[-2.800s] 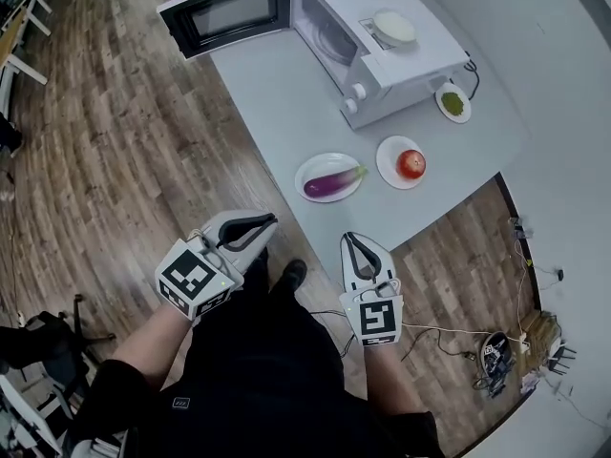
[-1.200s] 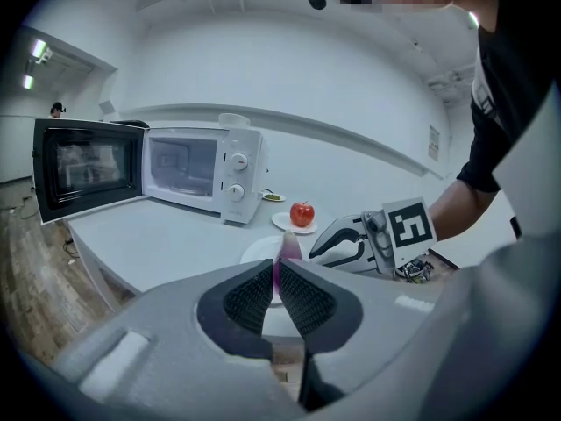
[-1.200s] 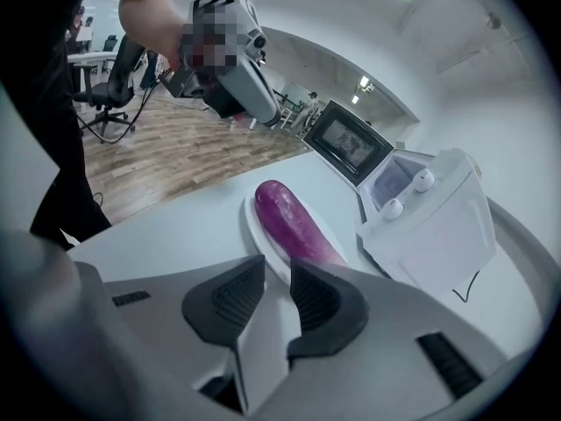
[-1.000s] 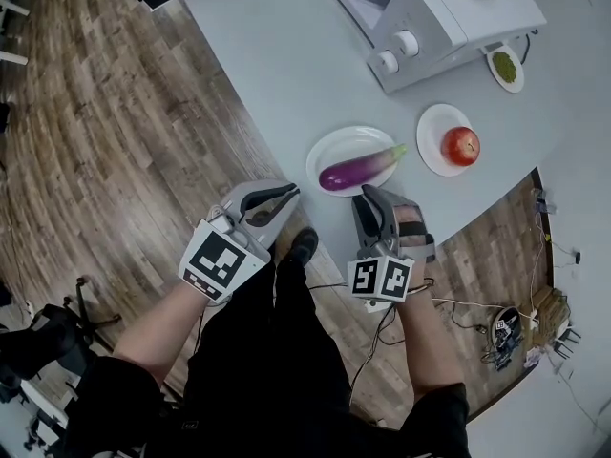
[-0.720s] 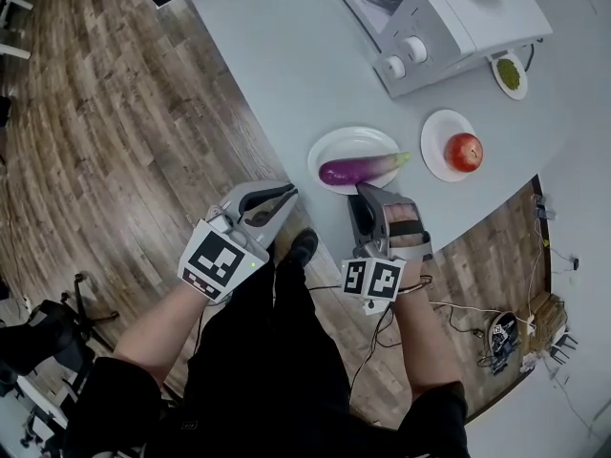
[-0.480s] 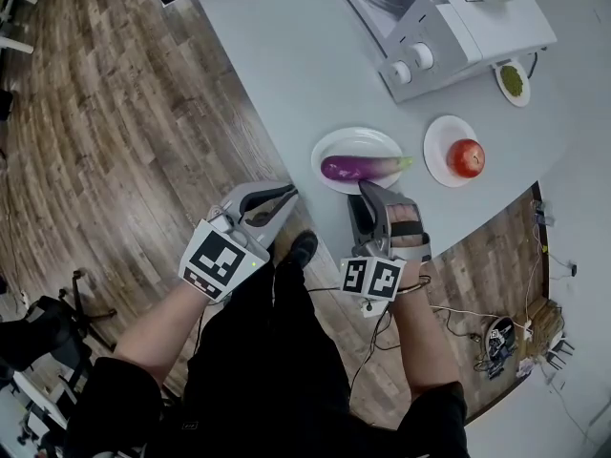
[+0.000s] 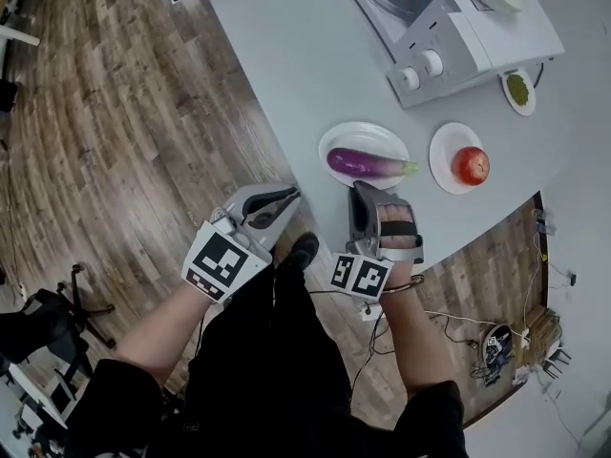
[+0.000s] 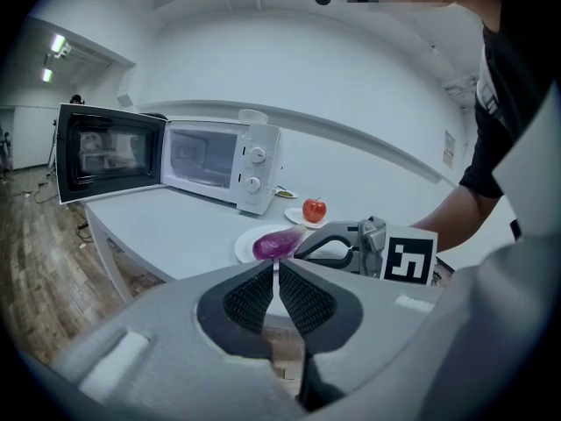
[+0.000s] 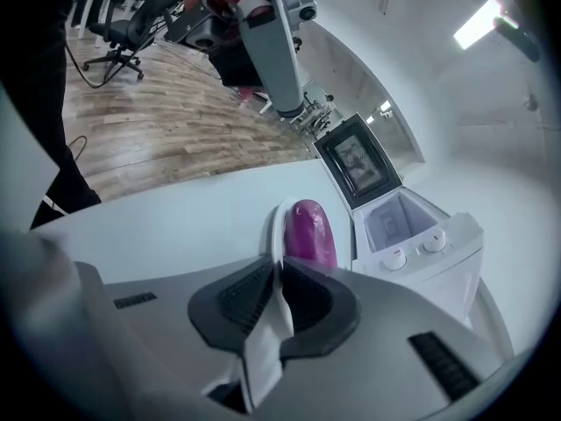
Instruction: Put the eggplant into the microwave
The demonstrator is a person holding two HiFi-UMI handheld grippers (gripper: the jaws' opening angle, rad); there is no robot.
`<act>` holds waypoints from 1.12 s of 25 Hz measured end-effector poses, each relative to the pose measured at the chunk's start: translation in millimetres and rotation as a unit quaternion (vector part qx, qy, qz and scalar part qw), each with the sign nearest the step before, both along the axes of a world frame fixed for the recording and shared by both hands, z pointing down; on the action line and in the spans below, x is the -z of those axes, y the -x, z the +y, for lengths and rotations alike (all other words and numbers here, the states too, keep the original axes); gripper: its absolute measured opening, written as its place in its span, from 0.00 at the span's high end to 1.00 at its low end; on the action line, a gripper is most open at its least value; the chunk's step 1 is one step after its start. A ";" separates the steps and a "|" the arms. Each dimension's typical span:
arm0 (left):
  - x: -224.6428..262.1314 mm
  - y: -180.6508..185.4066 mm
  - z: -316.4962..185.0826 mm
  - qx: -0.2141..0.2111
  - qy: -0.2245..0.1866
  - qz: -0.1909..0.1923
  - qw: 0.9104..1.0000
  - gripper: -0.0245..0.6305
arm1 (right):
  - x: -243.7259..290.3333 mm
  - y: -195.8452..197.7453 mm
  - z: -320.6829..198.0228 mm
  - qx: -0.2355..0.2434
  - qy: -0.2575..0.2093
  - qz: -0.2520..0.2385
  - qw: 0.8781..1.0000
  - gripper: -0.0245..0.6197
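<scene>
A purple eggplant (image 7: 368, 163) lies on a white plate (image 7: 336, 139) near the grey table's front edge. My right gripper (image 7: 360, 189) is at the plate's near rim and is shut on it; the right gripper view shows the white plate (image 9: 275, 224) edge-on between the jaws, with the eggplant (image 9: 308, 231) just beyond. The white microwave (image 7: 477, 27) stands at the back with its door open (image 8: 105, 152). My left gripper (image 7: 291, 197) hangs off the table over the floor, shut on nothing, and looks toward the eggplant (image 8: 276, 246).
A red tomato (image 7: 472, 165) sits on a second white plate to the right of the eggplant. A small dish of something green (image 7: 518, 89) lies beside the microwave. Wooden floor (image 7: 115, 141) spreads to the left, with cables at lower right.
My right gripper has come up from over the floor to the plate's near rim and shut on it. The left gripper has barely moved.
</scene>
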State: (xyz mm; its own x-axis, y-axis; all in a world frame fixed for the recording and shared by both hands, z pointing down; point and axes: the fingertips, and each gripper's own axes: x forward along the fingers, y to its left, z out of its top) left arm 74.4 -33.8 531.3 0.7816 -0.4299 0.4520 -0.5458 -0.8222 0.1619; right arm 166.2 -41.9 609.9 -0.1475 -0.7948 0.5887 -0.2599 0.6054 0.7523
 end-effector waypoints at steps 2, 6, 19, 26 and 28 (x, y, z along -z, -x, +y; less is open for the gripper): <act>-0.2 2.5 1.7 0.001 0.000 -0.001 1.000 0.92 | 0.7 1.8 -0.5 0.002 -0.003 0.006 1.000 0.92; -1.5 4.5 3.5 0.004 0.001 -0.003 1.000 0.92 | 1.2 2.9 -1.0 0.006 -0.011 0.020 1.000 0.91; -6.4 3.4 6.2 -0.002 -0.001 -0.010 1.000 0.92 | 9.3 -5.7 -0.9 -0.013 -0.055 0.022 0.998 0.92; -10.4 3.0 8.9 -0.006 -0.001 -0.011 1.000 0.92 | 11.9 -10.0 3.9 -0.002 -0.088 0.065 0.994 0.93; -12.1 2.4 9.7 -0.006 0.000 -0.012 1.000 0.92 | 12.4 -10.4 4.9 -0.001 -0.091 0.067 0.994 0.93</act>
State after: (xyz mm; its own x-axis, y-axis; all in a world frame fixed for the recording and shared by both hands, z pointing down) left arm 72.0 -24.1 543.4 0.7758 -0.4204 0.4706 -0.5396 -0.8285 0.1496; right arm 176.6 -37.0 597.5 -0.0754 -0.8903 0.4491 -0.1505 0.4554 0.8775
